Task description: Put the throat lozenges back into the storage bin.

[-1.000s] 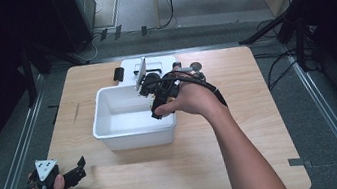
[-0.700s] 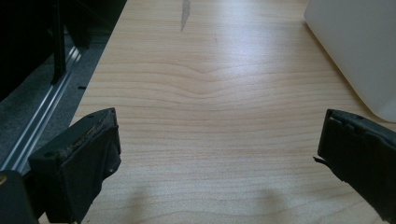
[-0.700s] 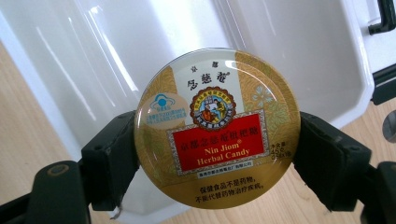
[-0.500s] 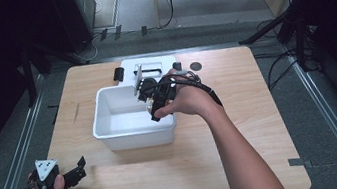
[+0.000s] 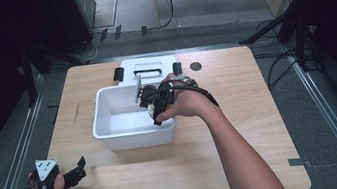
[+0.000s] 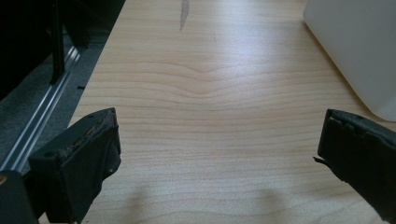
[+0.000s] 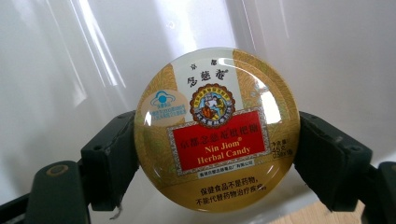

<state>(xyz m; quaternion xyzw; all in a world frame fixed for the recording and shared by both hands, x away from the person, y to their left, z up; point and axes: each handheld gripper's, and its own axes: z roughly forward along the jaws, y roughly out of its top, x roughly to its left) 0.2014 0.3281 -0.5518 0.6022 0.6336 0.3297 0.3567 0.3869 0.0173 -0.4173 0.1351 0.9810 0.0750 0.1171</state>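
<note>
My right gripper point(image 5: 155, 110) clamps round candy tin point(image 7: 216, 129) by rim, lid facing me, over white tub point(image 5: 111, 133) interior; tub floor directly below. Left gripper point(image 5: 77, 169) wide apart, idle near table point(image 5: 246, 153) corner.

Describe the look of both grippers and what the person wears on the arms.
Left gripper: black body, two blocky black jaws with worn pads, a grey three-cornered plate on top, a cable trailing. Right gripper: black too, with black cables looping behind it. Both forearms are bare; no sleeves or gloves show.

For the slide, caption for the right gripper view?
Right gripper clamps a round candy tin by its edges over the white bin.
</note>
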